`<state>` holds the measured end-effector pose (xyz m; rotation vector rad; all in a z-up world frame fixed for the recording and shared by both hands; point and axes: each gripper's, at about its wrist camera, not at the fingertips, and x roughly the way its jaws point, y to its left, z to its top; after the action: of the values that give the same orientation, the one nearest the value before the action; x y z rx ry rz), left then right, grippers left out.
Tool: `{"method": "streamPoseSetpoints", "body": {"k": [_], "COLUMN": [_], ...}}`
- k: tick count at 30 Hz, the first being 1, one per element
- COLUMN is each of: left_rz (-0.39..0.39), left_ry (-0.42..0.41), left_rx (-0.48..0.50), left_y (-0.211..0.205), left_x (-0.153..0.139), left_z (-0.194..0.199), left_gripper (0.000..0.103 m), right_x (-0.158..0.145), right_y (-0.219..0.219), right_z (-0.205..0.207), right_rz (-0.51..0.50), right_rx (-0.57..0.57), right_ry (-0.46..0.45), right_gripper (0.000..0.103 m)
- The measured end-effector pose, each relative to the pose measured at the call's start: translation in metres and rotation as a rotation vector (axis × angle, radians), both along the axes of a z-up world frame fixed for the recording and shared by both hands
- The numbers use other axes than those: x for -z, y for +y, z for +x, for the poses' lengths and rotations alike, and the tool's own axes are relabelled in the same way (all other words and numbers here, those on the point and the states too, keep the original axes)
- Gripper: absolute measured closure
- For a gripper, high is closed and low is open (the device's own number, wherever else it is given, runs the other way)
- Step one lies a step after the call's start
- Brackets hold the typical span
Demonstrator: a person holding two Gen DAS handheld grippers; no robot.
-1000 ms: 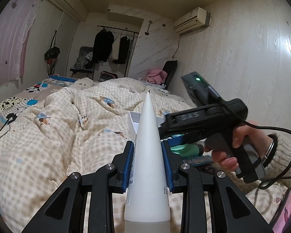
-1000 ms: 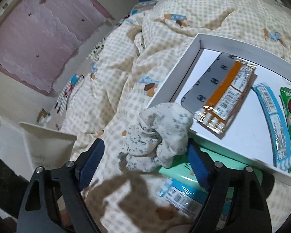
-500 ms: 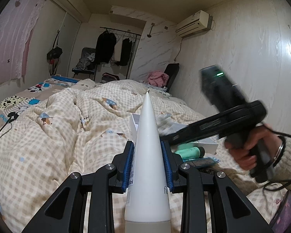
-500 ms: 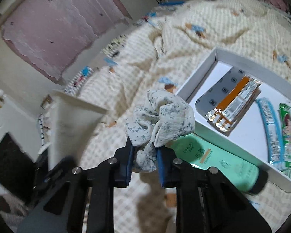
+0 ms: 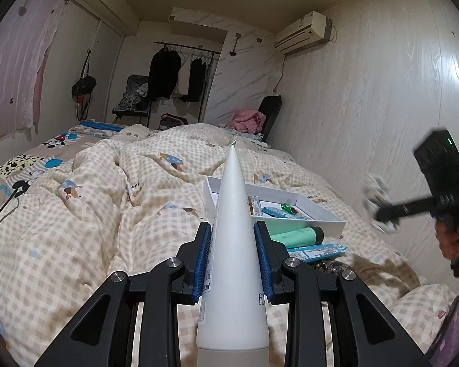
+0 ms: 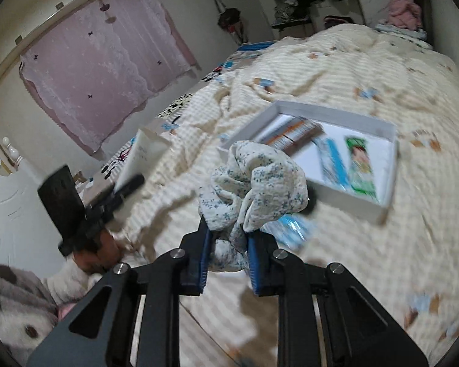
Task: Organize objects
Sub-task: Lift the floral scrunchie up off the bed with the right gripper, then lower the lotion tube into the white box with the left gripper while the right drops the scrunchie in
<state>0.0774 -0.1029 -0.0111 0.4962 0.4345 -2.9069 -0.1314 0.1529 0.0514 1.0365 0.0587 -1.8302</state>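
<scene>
My left gripper (image 5: 233, 246) is shut on a white tube (image 5: 233, 244) that points forward over the bed. My right gripper (image 6: 228, 244) is shut on a floral fabric scrunchie (image 6: 254, 183) and holds it in the air above the quilt; in the left wrist view it (image 5: 379, 214) is at the far right with the scrunchie (image 5: 375, 194). A white shallow box (image 5: 327, 218) (image 6: 379, 211) lies on the bed with several snack packets inside. A green tube (image 5: 296, 235) and a blue packet (image 5: 316, 249) lie by the box's near side.
A checked quilt (image 5: 91, 229) covers the bed. The wall (image 5: 367, 107) runs along the right. A dark beaded item (image 5: 327, 264) lies near the blue packet. A phone (image 5: 453, 330) lies at the lower right. A clothes rack (image 5: 180, 73) stands at the far end.
My right gripper closed on the scrunchie, lifted it off the quilt and swung away to the right of the box. My left gripper keeps holding the white tube, nearly still.
</scene>
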Motion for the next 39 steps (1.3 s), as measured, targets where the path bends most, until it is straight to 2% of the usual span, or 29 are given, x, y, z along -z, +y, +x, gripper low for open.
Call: {"method": "streamPoseSetpoints", "body": {"k": [2, 5, 7, 8, 11, 14, 17, 24, 28, 30, 34, 39], "left_rz": [-0.008, -0.023, -0.023, -0.02, -0.005, 0.007, 0.006, 0.007, 0.031, 0.046, -0.019, -0.061], "left_ry": [-0.01, -0.028, -0.042, -0.046, -0.056, -0.066, -0.078, -0.083, -0.097, -0.133, -0.211, -0.186], "left_rx": [0.001, 0.011, 0.025, 0.026, 0.021, 0.021, 0.026, 0.03, 0.058, 0.084, 0.105, 0.122], "left_y": [0.001, 0.006, 0.008, 0.007, 0.005, 0.003, 0.004, 0.004, 0.0, -0.005, -0.002, 0.003], "left_x": [0.0, -0.001, 0.0, -0.001, -0.001, 0.0, 0.0, 0.0, 0.001, -0.001, -0.011, -0.032], "left_z": [-0.002, -0.006, -0.008, -0.009, -0.011, -0.014, -0.017, -0.019, -0.025, -0.035, -0.06, -0.077], "left_gripper": [0.075, 0.075, 0.075, 0.075, 0.075, 0.075, 0.075, 0.075, 0.075, 0.075, 0.075, 0.075], "right_x": [0.008, 0.02, 0.029, 0.034, 0.052, 0.063, 0.058, 0.06, 0.051, 0.04, 0.02, -0.004], "right_y": [0.019, 0.032, 0.04, 0.045, 0.045, 0.031, 0.032, 0.042, 0.05, 0.054, 0.048, 0.055], "right_z": [0.009, 0.025, 0.033, 0.039, 0.047, 0.054, 0.061, 0.062, 0.056, 0.048, 0.036, 0.005], "right_rz": [0.035, 0.058, -0.013, -0.079, -0.177, -0.128, -0.127, -0.143, -0.168, -0.137, 0.09, 0.235], "right_rx": [0.069, 0.095, 0.089, 0.095, 0.105, 0.107, 0.104, 0.118, 0.094, 0.097, 0.028, 0.003], "right_ry": [0.089, 0.193, 0.211, 0.24, 0.253, 0.286, 0.318, 0.283, 0.27, 0.315, 0.545, 0.645], "right_gripper": [0.08, 0.08, 0.08, 0.08, 0.08, 0.08, 0.08, 0.08, 0.08, 0.08, 0.08, 0.08]}}
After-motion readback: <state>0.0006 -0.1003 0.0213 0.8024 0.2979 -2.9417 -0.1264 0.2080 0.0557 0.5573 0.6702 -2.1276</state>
